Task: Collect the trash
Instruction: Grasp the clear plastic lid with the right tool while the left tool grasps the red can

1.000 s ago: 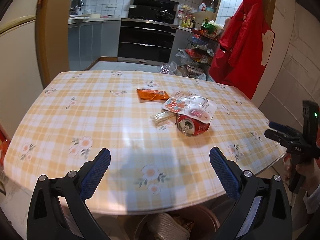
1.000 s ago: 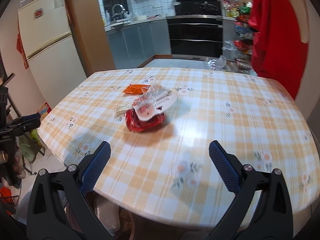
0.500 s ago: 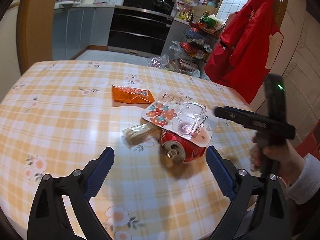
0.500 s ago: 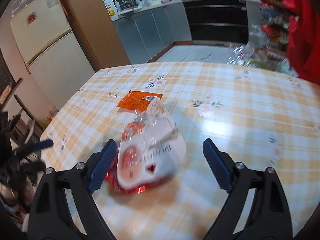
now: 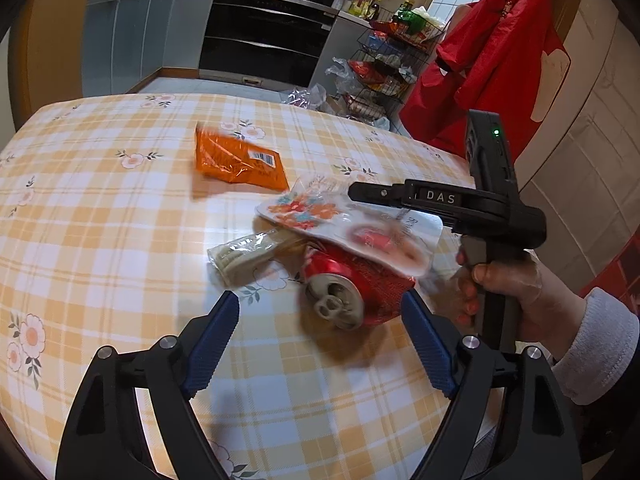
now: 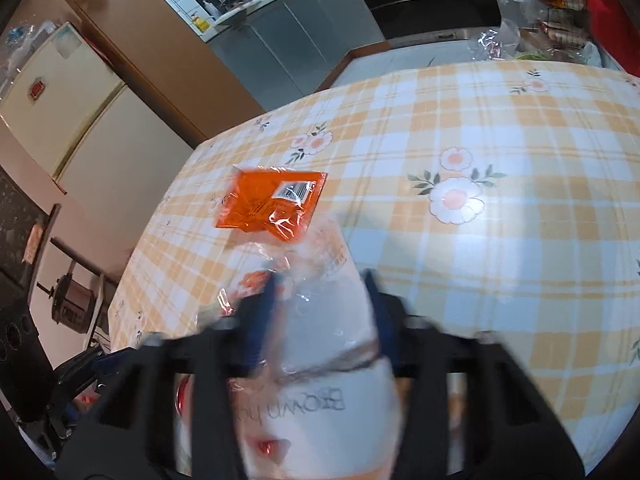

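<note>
Left wrist view: checked table [image 5: 100,220] filled the frame, kitchen behind it at the top.
Can: crushed red can [image 5: 352,288] lay on its side, lower centre-right, its top facing the camera.
Left gripper: the left gripper [image 5: 320,344] stood wide, released, and its jaws had just been closing a little; the right pad was just beside the can, the left pad well apart from it; nothing was gripped.
Blister pack: white and clear blister pack [image 5: 352,228] rested on top of the can, blurred.
Right gripper: the right gripper [image 5: 356,192] came in from the right edge, held by a hand [image 5: 512,292] with a grey sleeve; its tip was over the pack.
Right wrist view: the pack [image 6: 320,320] filled the lower centre between the blue fingers [image 6: 260,320]; the jaws had just been closing quickly, with the pack between them, and seemed to press on its sides, but blur made this not sure.
Orange wrapper: orange wrapper [image 5: 236,160] lay flat above and left of the pack, just apart from it; in the right wrist view [image 6: 272,204] it was at centre left.
Pale wrapper: pale wrapper [image 5: 248,252] lay left of the can, touching it.
</note>
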`<state>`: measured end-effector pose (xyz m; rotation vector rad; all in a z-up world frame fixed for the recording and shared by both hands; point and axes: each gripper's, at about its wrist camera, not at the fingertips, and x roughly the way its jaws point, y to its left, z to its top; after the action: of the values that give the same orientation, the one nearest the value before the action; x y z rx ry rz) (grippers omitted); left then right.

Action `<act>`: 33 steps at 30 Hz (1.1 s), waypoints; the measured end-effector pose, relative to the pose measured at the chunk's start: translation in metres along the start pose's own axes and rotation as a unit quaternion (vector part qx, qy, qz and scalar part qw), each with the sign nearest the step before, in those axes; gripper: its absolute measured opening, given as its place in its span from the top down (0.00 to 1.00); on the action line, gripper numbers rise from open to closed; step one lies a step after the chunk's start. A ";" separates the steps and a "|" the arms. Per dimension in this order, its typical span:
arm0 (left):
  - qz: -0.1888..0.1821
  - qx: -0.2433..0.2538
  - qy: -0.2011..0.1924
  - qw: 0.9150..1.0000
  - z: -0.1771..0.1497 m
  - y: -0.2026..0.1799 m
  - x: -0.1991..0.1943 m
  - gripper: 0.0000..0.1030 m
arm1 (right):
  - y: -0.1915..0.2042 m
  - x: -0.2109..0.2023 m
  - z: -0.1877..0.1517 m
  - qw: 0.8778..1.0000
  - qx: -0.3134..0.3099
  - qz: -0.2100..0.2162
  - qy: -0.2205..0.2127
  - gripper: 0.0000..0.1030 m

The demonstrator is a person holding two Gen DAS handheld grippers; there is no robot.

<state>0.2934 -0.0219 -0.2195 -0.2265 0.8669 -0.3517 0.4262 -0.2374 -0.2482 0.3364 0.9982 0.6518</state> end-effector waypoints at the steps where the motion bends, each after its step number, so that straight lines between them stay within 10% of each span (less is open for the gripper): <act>1: -0.002 0.000 0.002 1.000 0.000 -0.001 0.002 0.22 | 0.000 -0.005 -0.001 1.000 0.005 0.007 -0.008 0.71; 9: -0.022 -0.012 0.025 0.999 -0.001 -0.012 0.022 0.26 | 0.007 -0.071 -0.012 0.994 0.026 0.035 -0.104 0.88; 21: -0.031 -0.096 0.046 0.994 0.006 -0.008 0.061 0.38 | 0.010 -0.170 -0.053 0.977 0.005 -0.061 -0.202 0.89; 26: -0.012 -0.095 0.031 0.995 0.010 -0.010 0.063 0.68 | 0.003 -0.190 -0.075 0.975 0.021 -0.075 -0.208 0.89; 33: -0.001 -0.044 0.006 0.999 0.007 -0.016 0.044 0.83 | 0.001 -0.211 -0.098 0.971 0.045 -0.085 -0.218 0.89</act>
<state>0.3218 -0.0534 -0.2403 -0.3064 0.8945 -0.3172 0.2624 -0.3759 -0.1575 0.4454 0.6271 0.3553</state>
